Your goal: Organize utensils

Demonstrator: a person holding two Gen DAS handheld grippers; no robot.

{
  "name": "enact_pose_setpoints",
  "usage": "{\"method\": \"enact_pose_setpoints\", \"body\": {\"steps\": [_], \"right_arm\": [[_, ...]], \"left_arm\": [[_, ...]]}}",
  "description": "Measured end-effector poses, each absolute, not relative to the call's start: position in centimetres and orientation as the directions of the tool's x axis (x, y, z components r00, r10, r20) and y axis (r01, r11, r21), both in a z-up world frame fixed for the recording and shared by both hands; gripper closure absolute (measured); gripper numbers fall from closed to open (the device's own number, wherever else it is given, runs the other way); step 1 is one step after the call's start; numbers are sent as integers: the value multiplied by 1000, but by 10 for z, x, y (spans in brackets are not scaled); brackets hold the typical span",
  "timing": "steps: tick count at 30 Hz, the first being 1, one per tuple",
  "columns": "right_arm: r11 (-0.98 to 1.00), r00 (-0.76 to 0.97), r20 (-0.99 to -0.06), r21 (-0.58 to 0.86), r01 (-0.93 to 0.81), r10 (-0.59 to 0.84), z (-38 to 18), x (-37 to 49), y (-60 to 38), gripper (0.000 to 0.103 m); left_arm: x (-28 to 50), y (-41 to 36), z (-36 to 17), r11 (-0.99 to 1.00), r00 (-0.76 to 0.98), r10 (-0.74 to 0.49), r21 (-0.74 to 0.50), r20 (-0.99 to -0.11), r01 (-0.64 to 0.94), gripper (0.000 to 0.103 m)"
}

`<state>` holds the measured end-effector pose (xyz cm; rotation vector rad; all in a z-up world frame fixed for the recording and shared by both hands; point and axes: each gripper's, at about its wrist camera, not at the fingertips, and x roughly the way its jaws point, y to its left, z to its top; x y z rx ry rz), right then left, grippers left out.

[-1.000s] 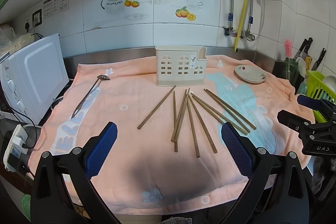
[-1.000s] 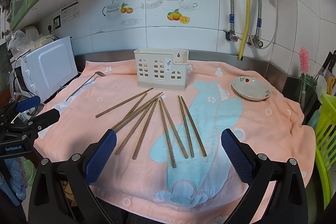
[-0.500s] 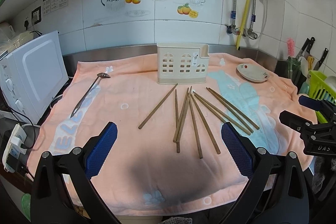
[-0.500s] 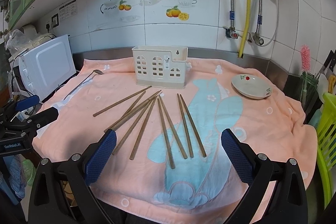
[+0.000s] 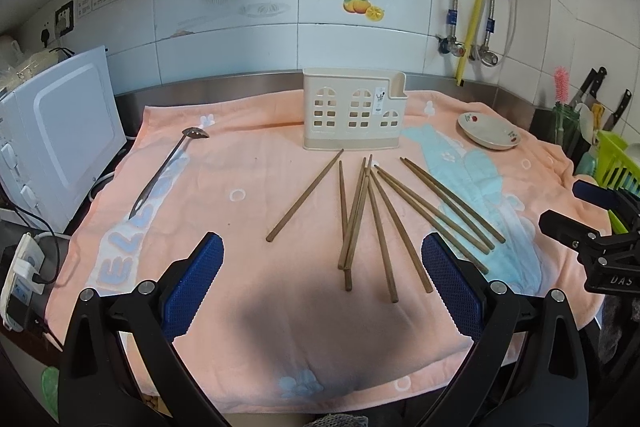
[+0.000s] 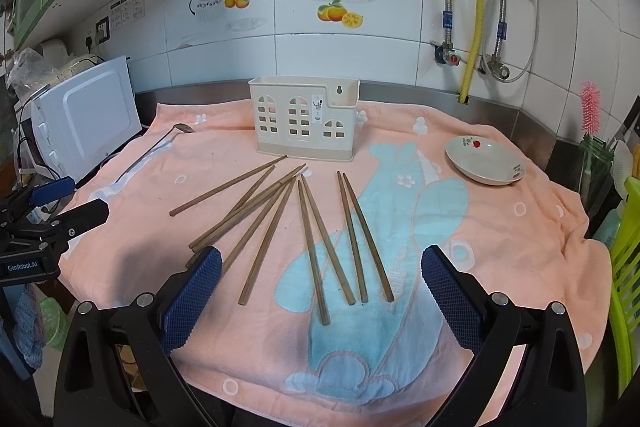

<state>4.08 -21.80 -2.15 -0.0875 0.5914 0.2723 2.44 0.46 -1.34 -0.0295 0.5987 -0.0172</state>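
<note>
Both the left gripper (image 5: 322, 277) and right gripper (image 6: 320, 281) were spread, empty; 8 or so light, stiff wooden chopsticks (image 6: 316, 247) at the towel's (image 6: 500, 247) center suited mid-shaft pinches.

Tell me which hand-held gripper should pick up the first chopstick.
Probably right. The right hand-held gripper is open with the rightmost chopstick pair lying between its fingers. The left hand-held gripper, also open, faces the crossed pile.

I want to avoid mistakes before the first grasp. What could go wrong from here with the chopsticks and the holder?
Several chopsticks overlap, so the open right gripper may pinch two or knock neighbours aside. They lie flat on the soft towel, so the fingertips could snag cloth. The light holder might tip if bumped.
</note>
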Motion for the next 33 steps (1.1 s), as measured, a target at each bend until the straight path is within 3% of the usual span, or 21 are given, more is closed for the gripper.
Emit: {"method": "enact_pose_setpoints", "body": {"steps": [13, 22, 29, 31, 33], "right_arm": [[949, 758, -607, -19, -316, 240, -46, 68, -224, 6], [940, 733, -625, 2, -341, 268, -59, 92, -239, 7], [938, 717, -642, 9, -347, 271, -70, 113, -247, 9], [938, 707, -654, 13, -347, 271, -73, 119, -249, 19], [937, 695, -664, 26, -348, 277, -77, 126, -250, 22]], "left_arm": [[56, 19, -32, 1000, 803, -26, -1, -596, 31, 6], [79, 21, -39, 997, 792, -53, 14, -608, 78, 16], [100, 26, -47, 995, 774, -77, 3, -629, 101, 29], [106, 29, -50, 995, 767, -80, -3, -637, 101, 33], [112, 30, -53, 994, 759, -91, -9, -645, 112, 41]]}}
